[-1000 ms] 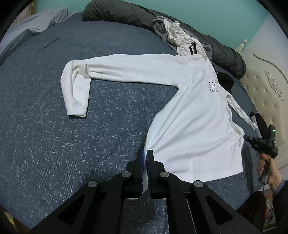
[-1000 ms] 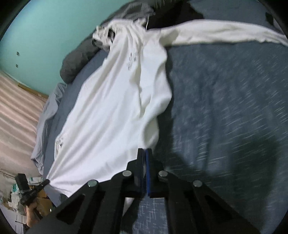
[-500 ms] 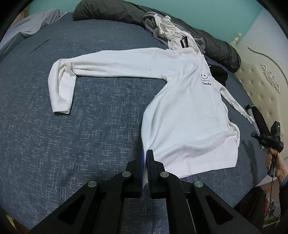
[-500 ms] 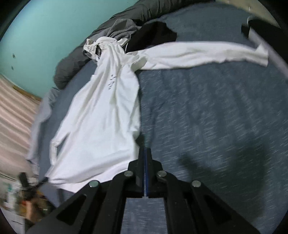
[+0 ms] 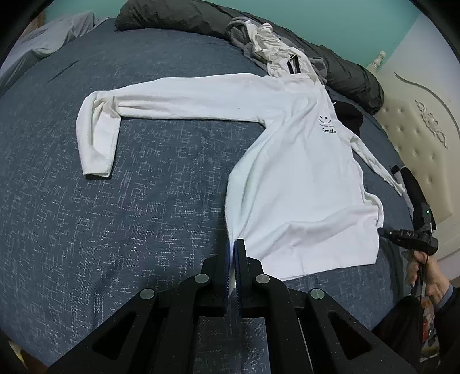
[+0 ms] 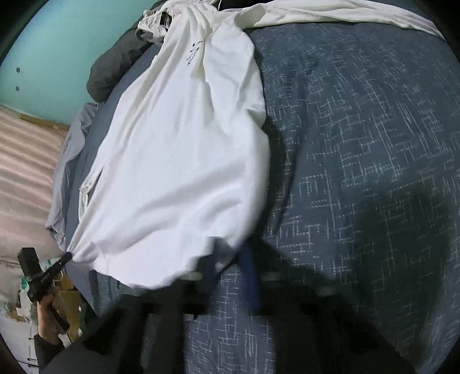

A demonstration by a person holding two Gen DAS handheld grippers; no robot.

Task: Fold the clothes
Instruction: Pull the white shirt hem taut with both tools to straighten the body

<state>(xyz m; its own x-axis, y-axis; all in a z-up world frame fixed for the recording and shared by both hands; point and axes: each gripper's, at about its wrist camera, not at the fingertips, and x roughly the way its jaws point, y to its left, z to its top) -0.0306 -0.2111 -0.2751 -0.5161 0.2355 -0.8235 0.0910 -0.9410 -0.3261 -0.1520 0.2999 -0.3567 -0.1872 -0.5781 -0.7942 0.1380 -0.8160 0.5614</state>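
Note:
A white long-sleeved shirt [image 5: 302,184] with a small smiley print lies face up on the blue bedspread [image 5: 129,215]. Its left sleeve is stretched out and bent at the cuff. My left gripper [image 5: 233,244] is shut on the near left hem corner. The right wrist view, blurred by motion, shows the shirt [image 6: 172,158] bunched toward my right gripper [image 6: 230,259]. That gripper is shut with the right hem edge caught at its tips. The hem sags between the two grippers. In the left wrist view a hand holds the right gripper [image 5: 383,231] at the shirt's right edge.
A dark grey bolster [image 5: 201,17] and a heap of grey and white clothes [image 5: 267,43] lie along the far side of the bed. A cream padded headboard [image 5: 417,129] stands at the right. The bedspread [image 6: 359,143] stretches right of the shirt.
The right gripper has swung down and closer to the shirt's hem, and its view is now blurred. The shirt's right side has bunched up. The left gripper has kept its hold and place.

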